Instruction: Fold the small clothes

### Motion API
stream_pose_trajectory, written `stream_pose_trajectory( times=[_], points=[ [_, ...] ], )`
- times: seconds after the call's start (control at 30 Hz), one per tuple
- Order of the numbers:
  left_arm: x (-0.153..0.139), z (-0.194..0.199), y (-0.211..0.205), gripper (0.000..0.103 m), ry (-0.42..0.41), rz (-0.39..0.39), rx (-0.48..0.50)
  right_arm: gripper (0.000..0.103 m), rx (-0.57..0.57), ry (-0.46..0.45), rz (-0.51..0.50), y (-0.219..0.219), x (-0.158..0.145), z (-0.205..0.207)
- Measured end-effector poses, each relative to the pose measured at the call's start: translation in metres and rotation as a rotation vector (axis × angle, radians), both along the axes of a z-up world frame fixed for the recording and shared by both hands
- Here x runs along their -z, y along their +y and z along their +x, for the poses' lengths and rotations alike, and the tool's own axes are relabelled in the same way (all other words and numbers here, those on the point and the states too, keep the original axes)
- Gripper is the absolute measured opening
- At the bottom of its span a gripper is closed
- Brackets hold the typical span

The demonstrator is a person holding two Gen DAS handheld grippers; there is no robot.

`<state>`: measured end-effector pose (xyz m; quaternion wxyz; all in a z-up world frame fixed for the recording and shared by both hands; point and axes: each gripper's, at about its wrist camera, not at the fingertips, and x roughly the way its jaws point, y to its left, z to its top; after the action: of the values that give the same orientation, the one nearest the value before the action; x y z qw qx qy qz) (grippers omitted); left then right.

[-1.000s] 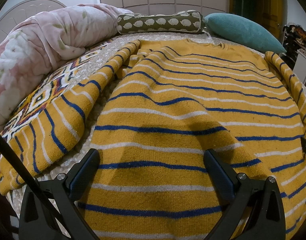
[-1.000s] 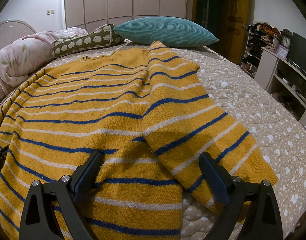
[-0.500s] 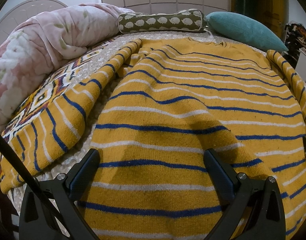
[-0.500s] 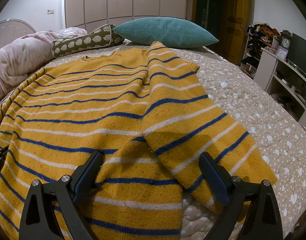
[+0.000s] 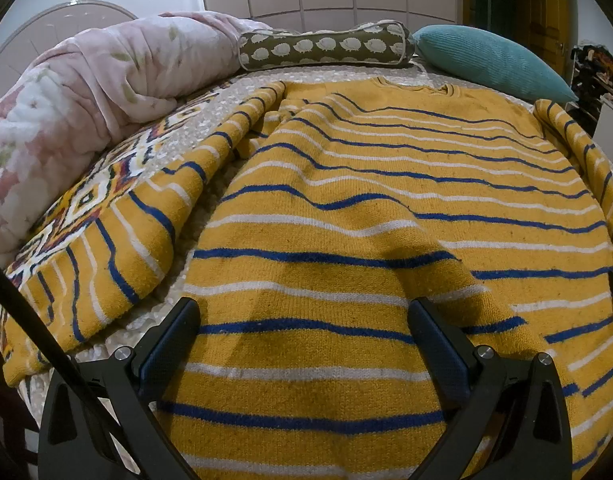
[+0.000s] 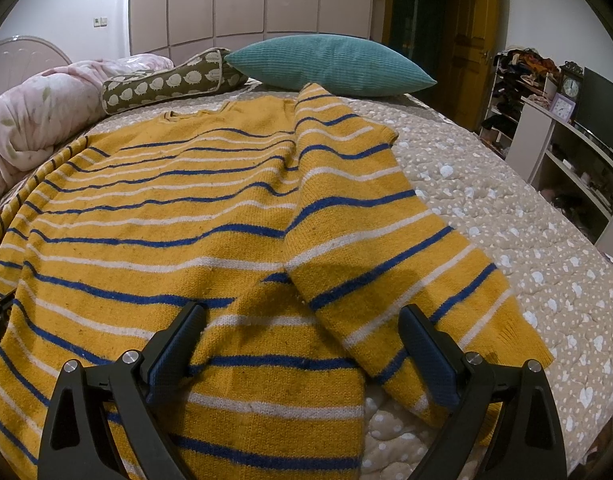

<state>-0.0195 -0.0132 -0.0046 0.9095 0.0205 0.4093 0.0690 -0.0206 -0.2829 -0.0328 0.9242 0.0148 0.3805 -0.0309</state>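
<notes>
— Sweater (image 5: 386, 208), yellow with blue and white stripes: where does it lie?
— Spread flat on the bed (image 6: 506, 208), neck toward the far pillows, hem nearest both cameras. One sleeve (image 6: 370, 240) is laid along the body's edge on the dotted cover; the other sleeve (image 5: 118, 248) trails over a patterned blanket (image 5: 98, 196) on the opposite side.
— And the left hand-held gripper (image 5: 306, 340)?
— Jaws spread wide, low over the hem; nothing is between them. Whether the tips touch the knit I cannot tell from this angle.
— The right hand-held gripper (image 6: 302, 340)?
— Also spread wide, holding nothing, poised over the lower corner where the sleeve meets the body.
— What lies beyond?
— A teal pillow (image 6: 330, 64) and a bolster with a sheep print (image 5: 322, 48) sit side by side near the collar, and a pink quilt (image 5: 86, 92) is bunched beside them.
</notes>
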Motion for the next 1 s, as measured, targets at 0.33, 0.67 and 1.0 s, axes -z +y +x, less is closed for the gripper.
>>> stream_pose_trajectory(
  times=[0.33,0.67,1.0],
  points=[
    [-0.0001,0.0000,-0.0001,0.103,0.000,0.000,0.000,0.099,0.004,-0.004,-0.013,0.0005,-0.0004,0.0000],
    [-0.0006,-0.0004,0.0000,0.103,-0.001,0.001,0.001,0.100,0.014,-0.011,-0.041,0.0064,-0.0001,-0.0028],
    [-0.0015,0.0013,0.0015,0.103,0.020,-0.007,-0.002,0.100,0.015,-0.010,-0.047,0.0068,0.0000,-0.0033]
  ],
)
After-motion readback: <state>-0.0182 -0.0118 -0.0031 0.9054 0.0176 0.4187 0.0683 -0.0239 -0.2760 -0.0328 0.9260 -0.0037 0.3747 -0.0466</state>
